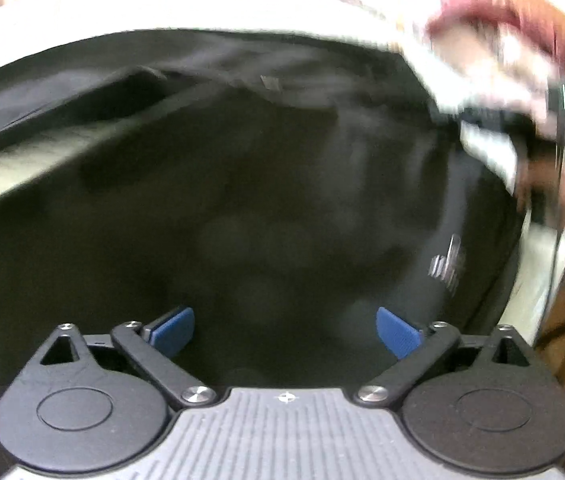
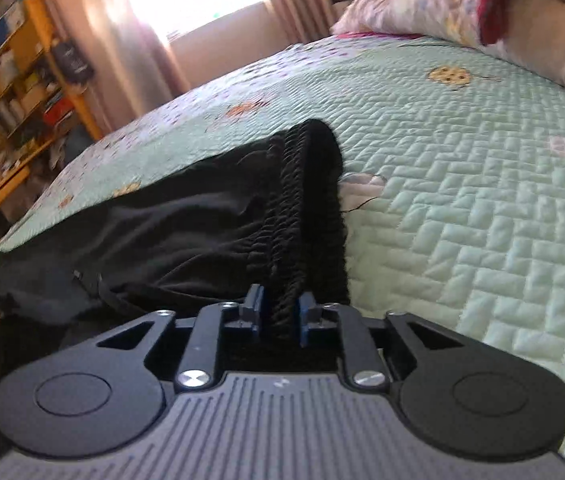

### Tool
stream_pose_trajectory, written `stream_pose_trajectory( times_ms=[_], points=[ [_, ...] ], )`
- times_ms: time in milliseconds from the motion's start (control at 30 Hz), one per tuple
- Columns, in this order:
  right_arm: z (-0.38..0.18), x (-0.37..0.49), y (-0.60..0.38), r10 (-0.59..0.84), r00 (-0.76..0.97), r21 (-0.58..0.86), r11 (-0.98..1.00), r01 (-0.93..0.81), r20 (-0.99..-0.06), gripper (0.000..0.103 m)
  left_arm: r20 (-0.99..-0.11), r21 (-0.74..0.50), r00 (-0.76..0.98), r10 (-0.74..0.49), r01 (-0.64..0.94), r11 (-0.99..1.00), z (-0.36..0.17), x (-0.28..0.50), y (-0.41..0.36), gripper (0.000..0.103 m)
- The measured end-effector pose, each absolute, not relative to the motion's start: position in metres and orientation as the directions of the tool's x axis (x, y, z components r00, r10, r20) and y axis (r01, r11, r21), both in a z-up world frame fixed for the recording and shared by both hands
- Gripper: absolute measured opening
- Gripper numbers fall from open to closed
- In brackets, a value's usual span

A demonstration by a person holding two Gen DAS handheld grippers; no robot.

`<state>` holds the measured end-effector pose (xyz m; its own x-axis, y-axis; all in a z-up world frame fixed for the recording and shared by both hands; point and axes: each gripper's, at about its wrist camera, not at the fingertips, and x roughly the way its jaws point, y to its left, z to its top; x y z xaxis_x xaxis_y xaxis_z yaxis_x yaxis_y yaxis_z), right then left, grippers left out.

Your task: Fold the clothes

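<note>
Right gripper (image 2: 278, 316) clamps the black shorts' (image 2: 186, 232) elastic waistband (image 2: 302, 208) on the quilted bedspread (image 2: 462, 200); left gripper (image 1: 285, 330) gapes wide above dark fabric.

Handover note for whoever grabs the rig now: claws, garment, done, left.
Right claw: shut on the black garment's elastic waistband.
Left claw: open, over the dark fabric, holding nothing.
Garment lies on the quilted bedspread, bunched and spread toward the left in the right wrist view; pillow beyond.
Done: waistband gripped. No fold visible yet.
Left: probably get a second grip with the left claw, flatten, fold.
</note>
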<state>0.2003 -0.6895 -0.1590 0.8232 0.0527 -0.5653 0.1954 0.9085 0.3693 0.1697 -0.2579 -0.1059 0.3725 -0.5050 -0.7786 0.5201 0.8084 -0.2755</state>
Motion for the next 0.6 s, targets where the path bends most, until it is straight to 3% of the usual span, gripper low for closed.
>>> stream_pose_trajectory(
  times_ms=[100, 133, 200, 267, 333, 400, 500, 600],
  points=[
    [-0.134, 0.169, -0.671, -0.151, 0.855, 0.331, 0.878, 0.346, -0.496, 0.040, -0.674, -0.364, 0.461, -0.577, 0.473, 0.803, -0.081, 0.189, -0.226, 0.098],
    [-0.127, 0.159, -0.658, -0.154, 0.881, 0.351, 0.876, 0.331, -0.448, 0.041, -0.669, -0.366, 0.476, -0.571, 0.457, 0.810, -0.078, 0.202, -0.221, 0.100],
    [-0.113, 0.141, -0.623, -0.059, 0.946, 0.426, 0.883, 0.199, -0.319, 0.041, -0.660, -0.371, 0.504, -0.557, 0.427, 0.825, -0.071, 0.227, -0.212, 0.102],
    [-0.118, 0.149, -0.585, 0.180, 0.952, 0.554, 0.832, -0.014, -0.246, 0.047, -0.670, -0.395, 0.495, -0.553, 0.393, 0.830, -0.072, 0.258, -0.207, 0.102],
    [-0.137, 0.177, -0.537, 0.437, 0.862, 0.638, 0.747, -0.189, -0.256, 0.048, -0.692, -0.449, 0.448, -0.566, 0.347, 0.824, -0.080, 0.292, -0.206, 0.100],
    [-0.153, 0.201, -0.483, 0.588, 0.756, 0.642, 0.704, -0.303, -0.288, 0.048, -0.692, -0.518, 0.393, -0.606, 0.315, 0.796, -0.089, 0.320, -0.208, 0.100],
    [-0.171, 0.222, -0.429, 0.681, 0.675, 0.680, 0.639, -0.360, -0.283, 0.049, -0.698, -0.585, 0.306, -0.647, 0.276, 0.763, -0.105, 0.353, -0.217, 0.101],
    [-0.193, 0.230, -0.399, 0.686, 0.657, 0.665, 0.652, -0.364, -0.313, 0.057, -0.703, -0.624, 0.225, -0.674, 0.260, 0.737, -0.126, 0.379, -0.234, 0.100]
  ],
)
